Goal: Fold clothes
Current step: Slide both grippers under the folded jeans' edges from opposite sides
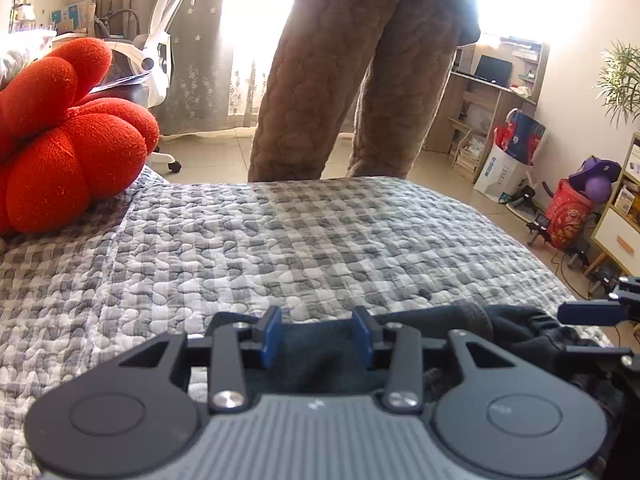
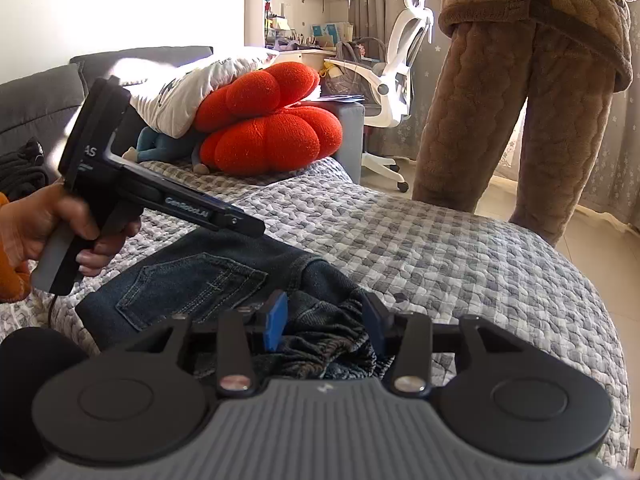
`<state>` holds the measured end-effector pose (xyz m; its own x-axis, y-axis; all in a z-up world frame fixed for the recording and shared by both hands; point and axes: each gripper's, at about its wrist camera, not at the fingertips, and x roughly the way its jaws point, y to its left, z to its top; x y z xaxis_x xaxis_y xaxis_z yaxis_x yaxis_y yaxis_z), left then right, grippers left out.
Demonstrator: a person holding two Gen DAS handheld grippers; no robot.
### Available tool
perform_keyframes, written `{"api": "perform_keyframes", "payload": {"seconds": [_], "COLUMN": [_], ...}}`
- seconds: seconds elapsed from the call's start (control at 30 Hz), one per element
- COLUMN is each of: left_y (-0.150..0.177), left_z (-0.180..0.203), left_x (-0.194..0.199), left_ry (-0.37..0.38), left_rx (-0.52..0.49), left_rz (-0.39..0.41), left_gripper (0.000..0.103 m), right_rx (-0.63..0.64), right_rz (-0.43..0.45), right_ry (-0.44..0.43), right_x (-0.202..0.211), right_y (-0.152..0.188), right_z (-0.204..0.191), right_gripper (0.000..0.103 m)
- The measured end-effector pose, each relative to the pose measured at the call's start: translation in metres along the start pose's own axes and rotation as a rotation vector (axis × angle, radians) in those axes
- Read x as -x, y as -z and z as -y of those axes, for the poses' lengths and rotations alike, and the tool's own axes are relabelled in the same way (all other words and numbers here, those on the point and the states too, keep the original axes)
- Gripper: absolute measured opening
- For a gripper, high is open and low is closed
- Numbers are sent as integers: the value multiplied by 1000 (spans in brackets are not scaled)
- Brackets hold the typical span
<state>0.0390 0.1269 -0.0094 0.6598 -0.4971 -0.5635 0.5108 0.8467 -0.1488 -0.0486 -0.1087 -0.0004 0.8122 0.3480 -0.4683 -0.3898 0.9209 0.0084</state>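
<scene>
Room: bedroom, sunlit curtains behind; white office chair [image 2: 394,80] by a desk, shelves along the walls.
Surface: bed under a grey-and-white checked quilt [image 1: 320,236].
Right gripper [image 2: 326,328]: blue pads partly apart, low over the bunched waistband of the jeans [image 2: 192,280] — denim between the pads, no pressing visible.
Left gripper [image 1: 318,338]: jaws partly apart over dark cloth; contact with the pads not visible. Seen from the right wrist, body slanting down toward the jeans, tip over the upper edge of the denim.
Left hand [image 2: 44,228]: wrapped round the gripper's grip, orange sleeve at the wrist.
Jeans: dark blue, flat on the quilt, back pocket facing up, waistband crumpled at the near end.
Beyond: red lobed cushion [image 2: 268,120] at the head of the bed, white pillow leaning on top of it.
Bystander: person in brown quilted loungewear [image 1: 344,92] standing at the bed's far edge — legs only in view.
</scene>
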Motion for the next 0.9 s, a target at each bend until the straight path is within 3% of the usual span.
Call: {"api": "perform_keyframes", "payload": {"seconds": [0.23,0.43,0.7,0.8,0.9], "left_y": [35,68,97,96,90], "left_z": [13,16,14,13,17], "left_x": [46,62,91,102,110], "left_ry": [70,88,88,85,85], "left_rx": [-47,-91,-25,-21,-12], "left_rz": [-44,-102,-117,-125,-135], "left_gripper": [41,43,45,50,67], "right_rx": [-8,26,2,-38,-50], "right_rz": [16,-5,-33,-35,-21], "right_ry": [-24,-18,-8,-24,-22], "right_x": [8,6,19,25,34], "right_y": [-4,4,21,21,17], "right_z": [-5,-16,-9,-4,-3], "right_gripper": [48,50,59,59,61]}}
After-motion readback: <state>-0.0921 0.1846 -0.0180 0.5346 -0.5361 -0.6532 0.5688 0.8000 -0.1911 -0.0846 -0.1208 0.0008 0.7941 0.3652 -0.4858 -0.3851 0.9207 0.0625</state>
